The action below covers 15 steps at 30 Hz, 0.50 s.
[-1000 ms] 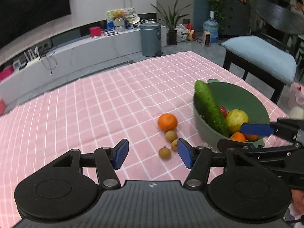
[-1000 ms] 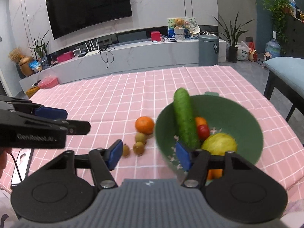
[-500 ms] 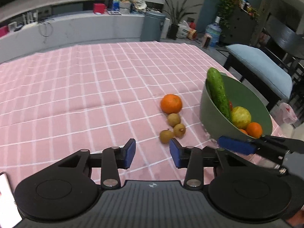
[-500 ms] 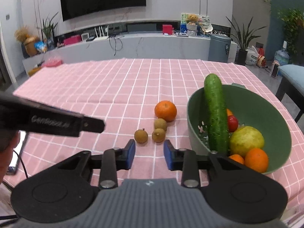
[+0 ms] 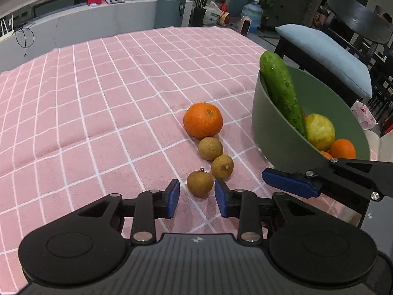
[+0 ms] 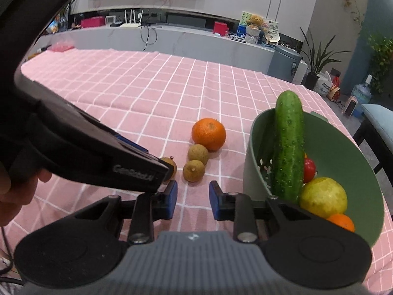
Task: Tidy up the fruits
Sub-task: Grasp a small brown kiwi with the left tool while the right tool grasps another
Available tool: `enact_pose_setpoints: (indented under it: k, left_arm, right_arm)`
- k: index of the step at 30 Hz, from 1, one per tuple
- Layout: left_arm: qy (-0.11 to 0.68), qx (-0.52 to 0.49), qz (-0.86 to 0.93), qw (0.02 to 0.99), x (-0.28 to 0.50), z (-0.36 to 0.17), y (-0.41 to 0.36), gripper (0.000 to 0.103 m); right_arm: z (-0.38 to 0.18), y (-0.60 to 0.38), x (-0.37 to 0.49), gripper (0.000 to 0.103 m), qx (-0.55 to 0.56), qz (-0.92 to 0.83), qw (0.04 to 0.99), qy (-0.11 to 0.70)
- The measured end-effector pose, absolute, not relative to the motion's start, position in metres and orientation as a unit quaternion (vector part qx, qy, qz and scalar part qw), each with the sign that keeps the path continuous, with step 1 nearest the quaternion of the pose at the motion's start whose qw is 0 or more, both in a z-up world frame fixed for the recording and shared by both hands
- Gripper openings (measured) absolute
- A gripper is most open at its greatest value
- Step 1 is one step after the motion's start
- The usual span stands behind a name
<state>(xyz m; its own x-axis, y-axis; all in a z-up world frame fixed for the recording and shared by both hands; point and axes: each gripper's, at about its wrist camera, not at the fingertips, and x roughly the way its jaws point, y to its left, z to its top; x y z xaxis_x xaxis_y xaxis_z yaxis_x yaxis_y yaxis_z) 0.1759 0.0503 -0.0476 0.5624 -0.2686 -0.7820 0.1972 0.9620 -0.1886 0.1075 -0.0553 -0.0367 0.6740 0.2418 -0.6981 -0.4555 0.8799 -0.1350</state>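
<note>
My left gripper (image 5: pixel 196 198) is open, its pads either side of the nearest longan (image 5: pixel 200 183) without touching it. Two more longans (image 5: pixel 222 166) and an orange (image 5: pixel 203 120) lie just ahead. My right gripper (image 6: pixel 192 200) is open too; the bowl (image 6: pixel 343 152) with the cucumber (image 6: pixel 287 147) sits just right of it.

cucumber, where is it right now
The cucumber leans upright on the left inner wall of the green bowl, its tip above the rim, beside a yellow fruit, right of the loose orange.
</note>
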Motion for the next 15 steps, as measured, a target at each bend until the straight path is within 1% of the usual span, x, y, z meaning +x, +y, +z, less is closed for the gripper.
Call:
enact_pose_setpoints:
  k: [3,4,5,8,15]
  left_arm:
    - [0.457,-0.055,-0.137,0.877,0.186,-0.052,0.050,0.035]
    - [0.457,-0.062,-0.141,0.876,0.187,-0.053,0.051,0.030]
    - [0.456,-0.063,-0.143,0.876,0.188,-0.053,0.050,0.029]
    - [0.453,-0.058,-0.130,0.880,0.185,-0.050,0.053,0.028]
    - [0.440,-0.109,-0.064,0.889,0.177,-0.043,0.083,0.028]
  right_arm:
    - [-0.040,-0.052,0.110,0.018,-0.165,0.196,0.900,0.352]
    - [-0.041,-0.050,0.111,0.016,-0.171,0.196,0.900,0.350]
    - [-0.041,-0.049,0.112,0.016,-0.174,0.198,0.900,0.348]
    - [-0.045,-0.046,0.113,0.016,-0.184,0.199,0.899,0.345]
    - [-0.049,-0.032,0.122,0.017,-0.192,0.179,0.904,0.337]
